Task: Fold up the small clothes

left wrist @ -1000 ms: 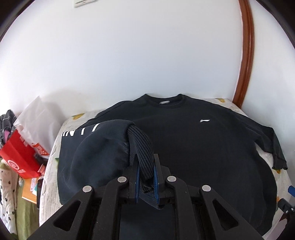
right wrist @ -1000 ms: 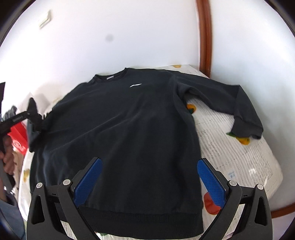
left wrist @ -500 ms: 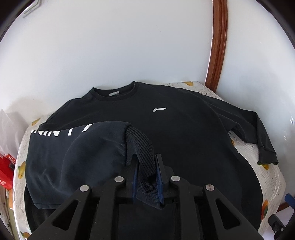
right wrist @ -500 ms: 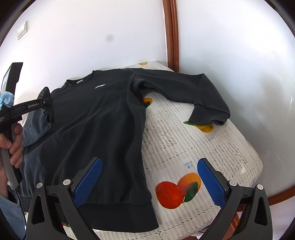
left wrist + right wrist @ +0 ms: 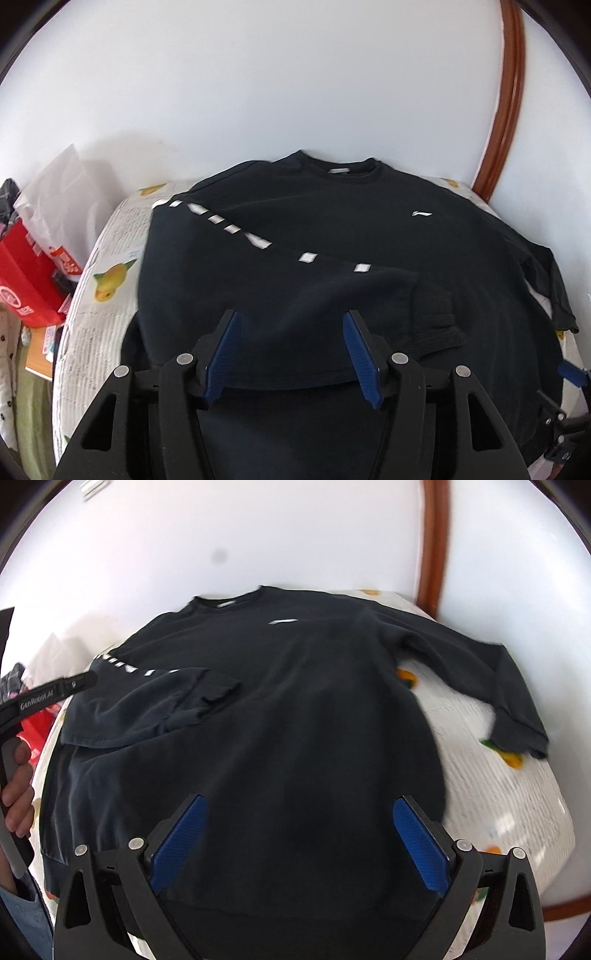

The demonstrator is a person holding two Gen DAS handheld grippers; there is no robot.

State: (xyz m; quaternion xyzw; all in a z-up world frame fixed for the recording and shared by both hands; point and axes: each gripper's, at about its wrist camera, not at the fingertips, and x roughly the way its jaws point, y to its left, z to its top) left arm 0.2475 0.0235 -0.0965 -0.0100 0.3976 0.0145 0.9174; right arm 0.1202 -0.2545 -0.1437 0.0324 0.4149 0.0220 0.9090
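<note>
A black sweatshirt (image 5: 369,236) lies flat, front up, on a round table; it also shows in the right wrist view (image 5: 314,709). Its left sleeve (image 5: 295,295) is folded across the chest, white lettering up, with the ribbed cuff (image 5: 439,328) lying free. The sleeve also shows in the right wrist view (image 5: 147,709). The other sleeve (image 5: 491,679) lies stretched out to the right. My left gripper (image 5: 291,347) is open and empty just above the folded sleeve. My right gripper (image 5: 299,845) is open and empty above the lower body of the sweatshirt.
The table wears a white cloth with fruit prints (image 5: 480,775). A red box (image 5: 26,273) and a white bag (image 5: 59,199) stand left of the table. A white wall and a brown wooden frame (image 5: 506,110) are behind.
My left gripper has opened and let go of the sleeve cuff, which now lies on the chest. My right gripper has swung back left over the sweatshirt body.
</note>
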